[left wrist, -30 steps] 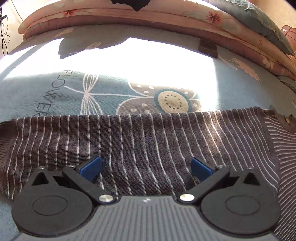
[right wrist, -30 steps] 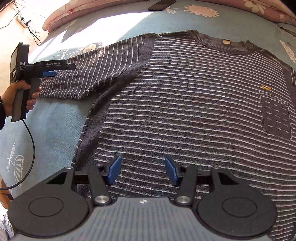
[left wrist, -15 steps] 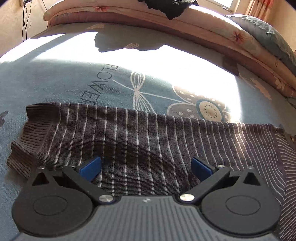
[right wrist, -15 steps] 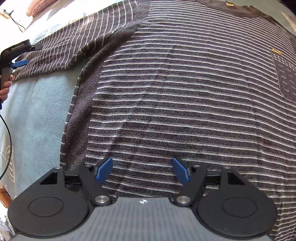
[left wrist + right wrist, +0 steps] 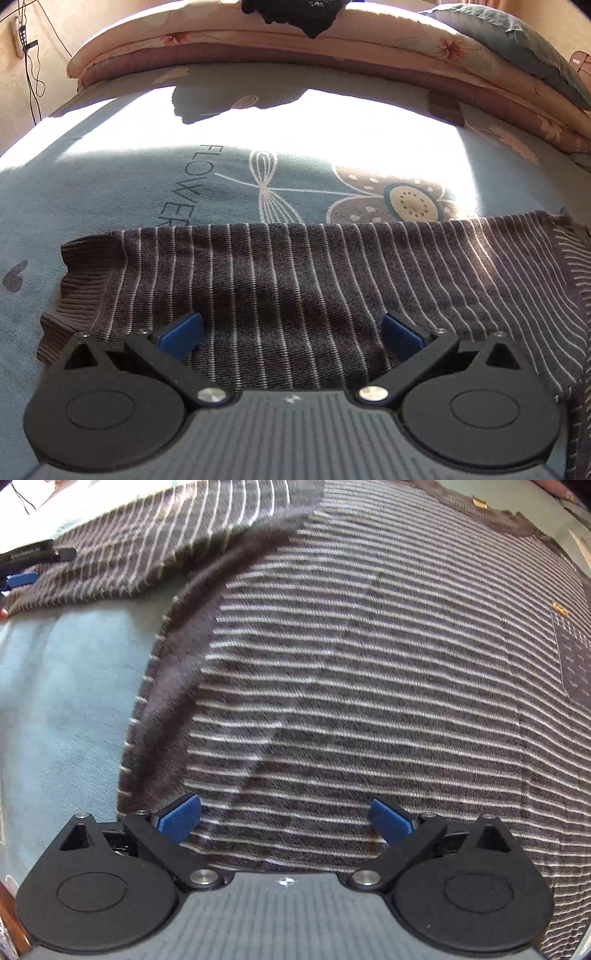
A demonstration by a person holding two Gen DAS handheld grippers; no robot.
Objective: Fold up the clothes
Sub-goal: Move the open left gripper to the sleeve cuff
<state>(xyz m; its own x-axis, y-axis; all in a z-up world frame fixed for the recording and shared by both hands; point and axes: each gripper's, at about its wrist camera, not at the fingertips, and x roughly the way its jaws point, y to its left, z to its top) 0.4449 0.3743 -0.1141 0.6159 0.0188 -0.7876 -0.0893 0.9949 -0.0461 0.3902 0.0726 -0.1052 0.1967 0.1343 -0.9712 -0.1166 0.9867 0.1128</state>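
The striped sweater (image 5: 369, 664) lies flat and unfolded on the bed (image 5: 110, 192), every fold remaining: left claw (image 5: 291, 332) spread over its sleeve (image 5: 295, 280), right claw (image 5: 286, 818) opening above the body, pinching nothing.

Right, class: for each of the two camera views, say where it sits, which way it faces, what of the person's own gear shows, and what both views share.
Left wrist view: sits on the left tongs, looking forward and down over the striped sleeve towards the flowered bedsheet and folded quilts; its own tongs stand open.
Right wrist view: sits on the right tongs, facing steeply down at the sweater's body; its jaws are opening, gripping nothing.
Shared: the sleeve, the sheet, and the left tongs, seen at the right view's left edge.
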